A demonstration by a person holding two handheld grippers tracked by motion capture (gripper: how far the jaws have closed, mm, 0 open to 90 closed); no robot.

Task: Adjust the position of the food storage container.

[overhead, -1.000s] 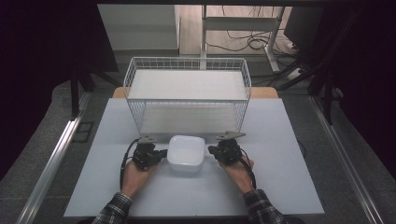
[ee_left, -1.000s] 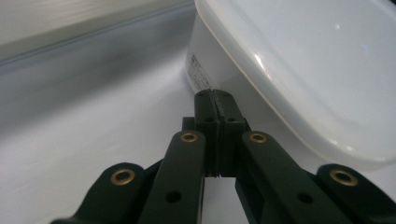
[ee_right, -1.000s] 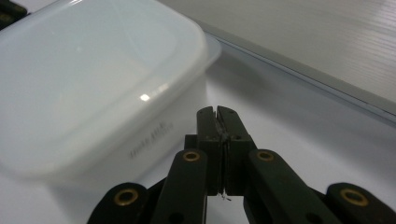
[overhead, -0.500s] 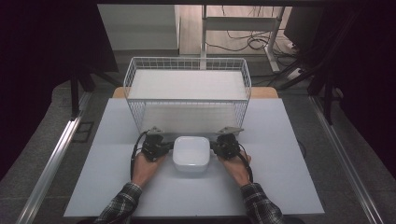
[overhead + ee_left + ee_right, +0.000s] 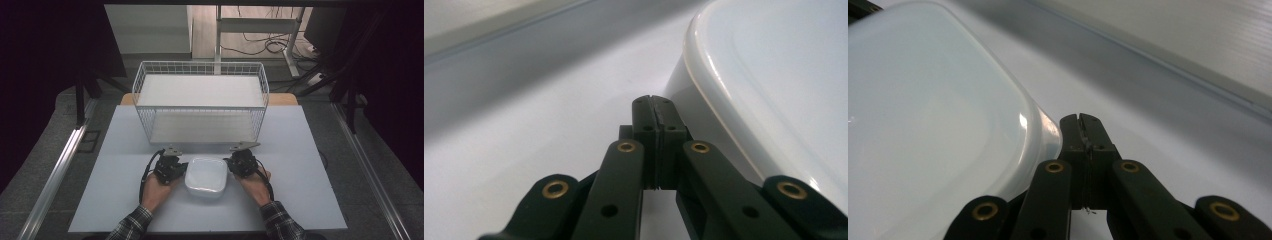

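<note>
A white, rounded-square lidded container [image 5: 205, 177] sits on the table near its front edge. My left gripper [image 5: 181, 170] lies low at the container's left side with its jaws shut and nothing between them. In the left gripper view its shut tips [image 5: 653, 106] rest close against the container's wall [image 5: 769, 85]. My right gripper [image 5: 231, 165] is at the container's right side, also shut and empty. The right gripper view has its shut tips [image 5: 1081, 125] just beside the rounded rim of the container [image 5: 933, 115]. I cannot tell whether either gripper touches it.
A white wire basket [image 5: 200, 97] with a flat white floor stands behind the container, across the middle of the white table [image 5: 310, 165]. Bare tabletop lies left and right of the hands. Dark floor, a metal rail and cables surround the table.
My left gripper slid right, closer to the container. The container and both hands have shifted slightly toward the near edge of the table.
</note>
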